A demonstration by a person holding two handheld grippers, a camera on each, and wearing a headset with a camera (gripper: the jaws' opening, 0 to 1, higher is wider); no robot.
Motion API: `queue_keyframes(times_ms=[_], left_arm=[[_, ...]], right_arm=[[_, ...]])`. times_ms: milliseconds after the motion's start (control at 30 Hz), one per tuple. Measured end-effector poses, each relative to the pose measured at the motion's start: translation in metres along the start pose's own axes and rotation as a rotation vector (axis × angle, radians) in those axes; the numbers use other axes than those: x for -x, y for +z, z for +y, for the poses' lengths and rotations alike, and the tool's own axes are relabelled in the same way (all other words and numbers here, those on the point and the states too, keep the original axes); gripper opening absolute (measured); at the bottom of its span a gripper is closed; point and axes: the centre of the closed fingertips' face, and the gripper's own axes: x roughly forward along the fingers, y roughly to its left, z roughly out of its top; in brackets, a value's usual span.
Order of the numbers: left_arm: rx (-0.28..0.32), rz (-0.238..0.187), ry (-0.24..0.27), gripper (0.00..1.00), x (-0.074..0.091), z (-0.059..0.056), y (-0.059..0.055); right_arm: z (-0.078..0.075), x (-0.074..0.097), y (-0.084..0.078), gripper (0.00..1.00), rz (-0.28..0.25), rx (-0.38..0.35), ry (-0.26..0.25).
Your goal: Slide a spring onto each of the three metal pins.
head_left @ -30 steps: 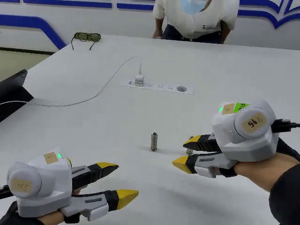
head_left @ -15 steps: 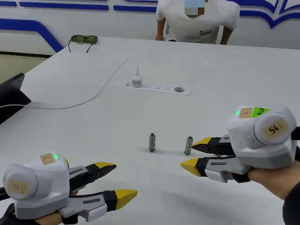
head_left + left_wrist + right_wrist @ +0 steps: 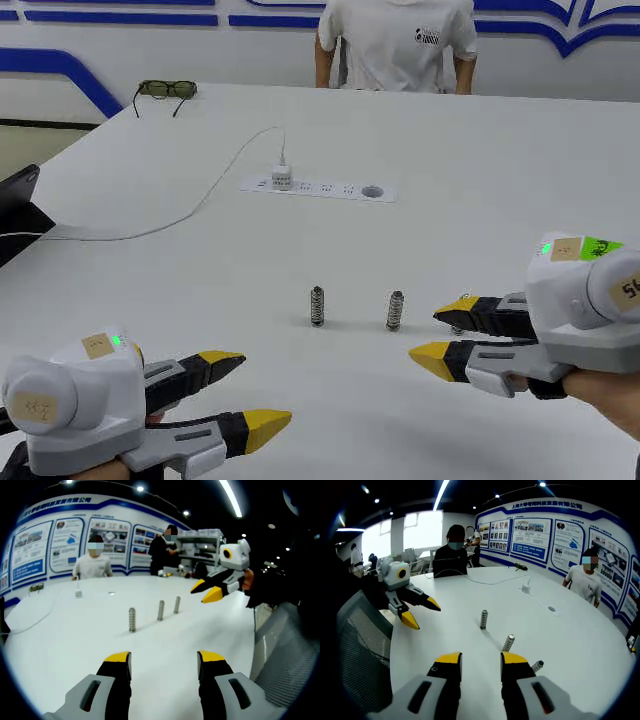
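The right gripper point(image 3: 440, 328), spread and empty, has the spring-wrapped end pin point(image 3: 537, 666) standing upright just beside its jaw; the left gripper point(image 3: 247, 388), also spread, is well apart.

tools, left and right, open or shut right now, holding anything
Left tool: open, holding nothing.
Right tool: open, holding nothing.

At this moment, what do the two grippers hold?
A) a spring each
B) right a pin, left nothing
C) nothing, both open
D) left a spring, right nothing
C: the left gripper and the right gripper each have their jaws spread apart, with only bare table showing between them.
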Motion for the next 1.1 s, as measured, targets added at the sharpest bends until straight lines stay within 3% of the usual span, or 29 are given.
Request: queue_keyframes(times_ms=[567,1100], left_arm=[[-0.014,0.010,-0.026,0.55,-0.005,-0.002,0.002],[-0.019,0.015,-0.025,0.57,-0.007,0.001,0.004]], right_arm=[[-0.024,0.026,-0.022,0.35,-0.015,-0.054,-0.088],[-0.029,0.036,-0.035,0.39,-0.034,-0.083,-0.118]])
